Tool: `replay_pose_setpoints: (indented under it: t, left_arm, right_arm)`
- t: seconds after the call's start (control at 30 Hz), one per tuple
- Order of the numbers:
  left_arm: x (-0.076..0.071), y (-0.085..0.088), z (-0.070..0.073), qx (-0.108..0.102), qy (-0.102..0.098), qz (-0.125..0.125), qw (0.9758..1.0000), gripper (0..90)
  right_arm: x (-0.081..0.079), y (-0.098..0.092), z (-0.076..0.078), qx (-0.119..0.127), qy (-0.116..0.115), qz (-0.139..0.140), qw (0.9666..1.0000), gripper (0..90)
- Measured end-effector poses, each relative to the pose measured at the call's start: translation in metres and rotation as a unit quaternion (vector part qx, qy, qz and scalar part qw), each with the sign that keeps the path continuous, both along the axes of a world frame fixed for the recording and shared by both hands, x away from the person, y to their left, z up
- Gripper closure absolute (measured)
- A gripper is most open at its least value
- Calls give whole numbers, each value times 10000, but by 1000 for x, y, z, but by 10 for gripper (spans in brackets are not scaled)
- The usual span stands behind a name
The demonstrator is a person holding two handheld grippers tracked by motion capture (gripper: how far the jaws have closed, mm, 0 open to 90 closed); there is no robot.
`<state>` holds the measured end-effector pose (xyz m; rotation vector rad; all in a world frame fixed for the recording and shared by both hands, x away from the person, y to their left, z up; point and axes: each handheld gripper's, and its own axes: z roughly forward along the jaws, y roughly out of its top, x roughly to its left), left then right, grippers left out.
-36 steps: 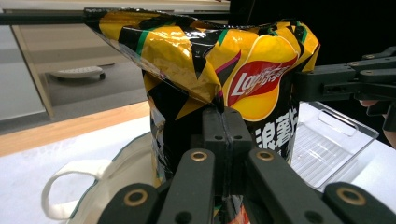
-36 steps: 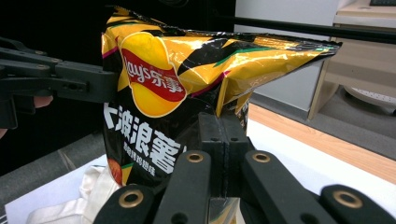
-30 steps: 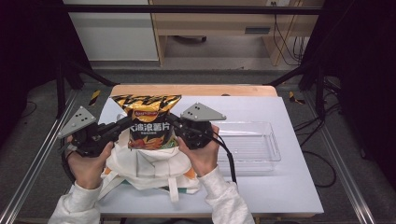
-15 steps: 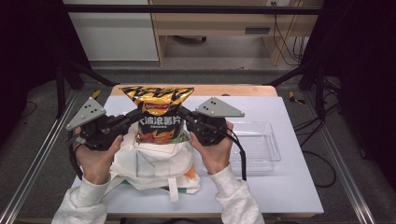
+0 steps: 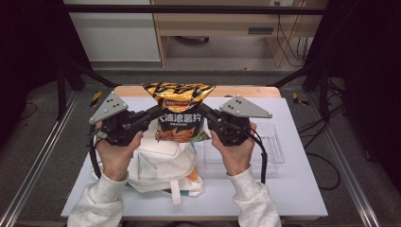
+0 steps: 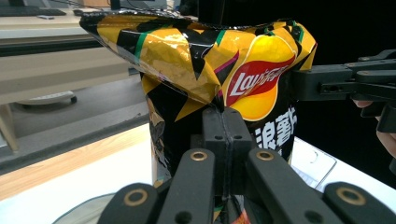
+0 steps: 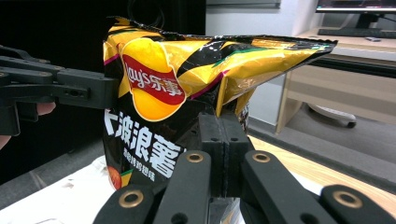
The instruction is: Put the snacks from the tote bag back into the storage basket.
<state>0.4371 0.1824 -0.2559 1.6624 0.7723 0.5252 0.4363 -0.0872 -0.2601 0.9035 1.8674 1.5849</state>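
A yellow and black chip bag [image 5: 179, 111] hangs upright above the table, held from both sides. My left gripper [image 5: 153, 113] is shut on the bag's left edge, and my right gripper [image 5: 208, 115] is shut on its right edge. In the left gripper view the closed jaws pinch a side fold of the chip bag [image 6: 205, 70], with the right gripper [image 6: 345, 84] reaching in from the far side. In the right gripper view the jaws clamp the chip bag [image 7: 187, 93], and the left gripper [image 7: 56, 88] grips its opposite edge.
A white cloth tote bag [image 5: 161, 165] lies on the white table [image 5: 293, 189] under and in front of the chip bag. A clear plastic tray [image 5: 272, 151] sits to the right. A wooden strip [image 5: 246, 91] runs along the table's far edge.
Both grippers have lifted the chip bag up and away from the tote bag, and it now hangs higher and farther back.
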Motion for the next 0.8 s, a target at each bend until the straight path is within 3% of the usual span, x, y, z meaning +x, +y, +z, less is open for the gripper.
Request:
replay_pose_setpoints:
  t: [0.8]
  left_arm:
    - [22,-70,-17,4,157,-407,9990,900]
  right_arm:
    - [-3,-67,-11,-83,147,-586,9981,900]
